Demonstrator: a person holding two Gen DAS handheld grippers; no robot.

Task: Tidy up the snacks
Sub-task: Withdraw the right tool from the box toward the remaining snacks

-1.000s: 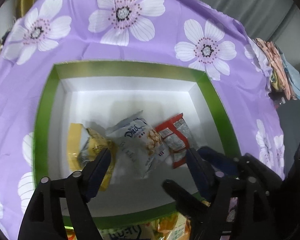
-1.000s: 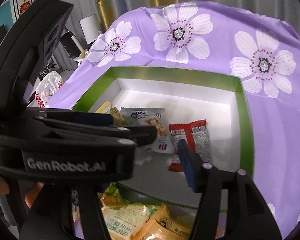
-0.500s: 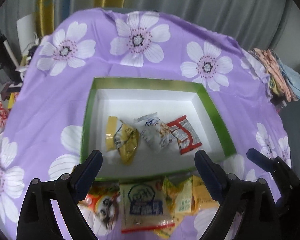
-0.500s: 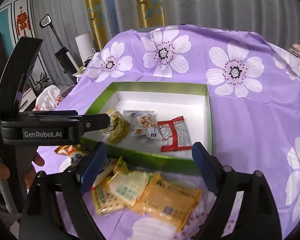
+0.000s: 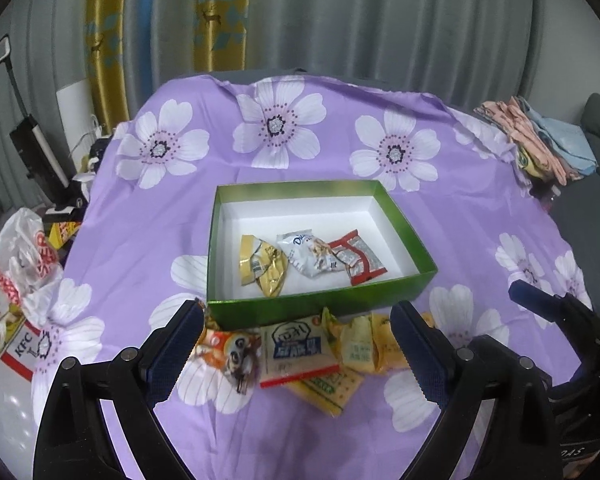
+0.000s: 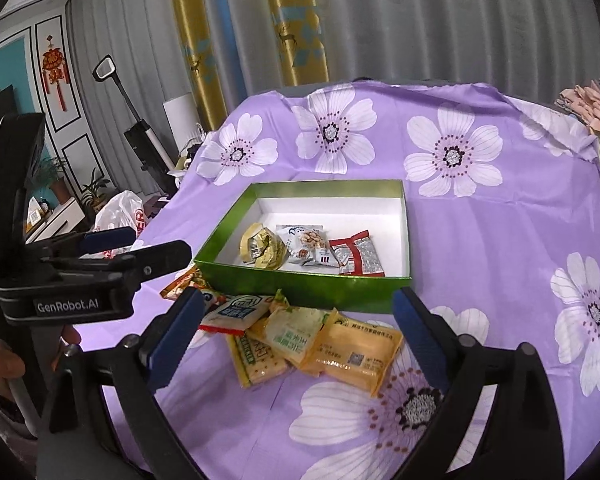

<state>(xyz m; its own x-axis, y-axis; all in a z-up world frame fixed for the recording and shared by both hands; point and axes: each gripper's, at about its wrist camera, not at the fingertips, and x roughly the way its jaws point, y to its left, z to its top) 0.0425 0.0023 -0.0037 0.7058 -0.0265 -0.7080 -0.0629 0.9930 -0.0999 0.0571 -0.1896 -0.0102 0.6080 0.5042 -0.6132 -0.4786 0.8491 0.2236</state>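
A green box (image 5: pixel 320 308) with a white inside sits on the purple flowered cloth; it also shows in the right wrist view (image 6: pixel 300 285). Inside lie a yellow packet (image 5: pixel 262 266), a white packet (image 5: pixel 310 254) and a red packet (image 5: pixel 358 256). Several loose snack packets (image 5: pixel 300 350) lie on the cloth before the box, seen too in the right wrist view (image 6: pixel 300 340). My left gripper (image 5: pixel 300 344) is open and empty, held back above these packets. My right gripper (image 6: pixel 296 328) is open and empty, also above them.
A white KFC bag (image 5: pixel 16 280) lies off the table's left edge. Folded cloths (image 5: pixel 540 140) sit at the far right corner. Curtains hang behind the table. The left gripper body (image 6: pixel 80 280) shows at the left of the right wrist view.
Both grippers have pulled back and up from inside the box. The whole box, the table and the loose packets in front have come into view.
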